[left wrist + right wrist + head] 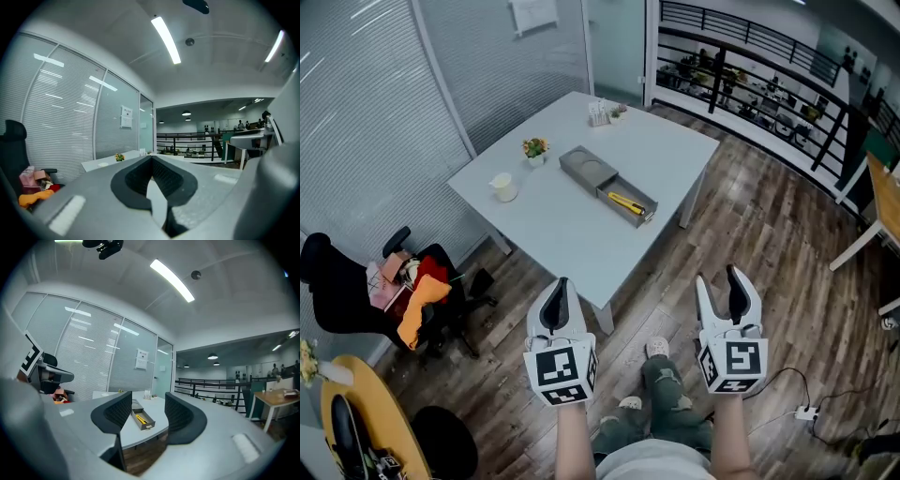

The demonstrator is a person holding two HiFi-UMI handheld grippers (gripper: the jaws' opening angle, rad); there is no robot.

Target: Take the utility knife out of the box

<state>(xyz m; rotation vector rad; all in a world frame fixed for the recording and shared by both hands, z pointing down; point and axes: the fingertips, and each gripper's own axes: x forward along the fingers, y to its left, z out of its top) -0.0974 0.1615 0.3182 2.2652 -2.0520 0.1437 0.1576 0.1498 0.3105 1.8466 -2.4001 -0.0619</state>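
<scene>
In the box (587,170), the utility knife (626,202) lies well beyond the wide right tool (719,278) and closed left tool (562,283)

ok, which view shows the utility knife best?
Head view: it looks down on the yellow utility knife lying in the open drawer of the box. The right gripper view shows the utility knife small, distant and at a low angle. The left gripper view does not show it.

Pale table (555,223), wooden floor (769,251)
</scene>
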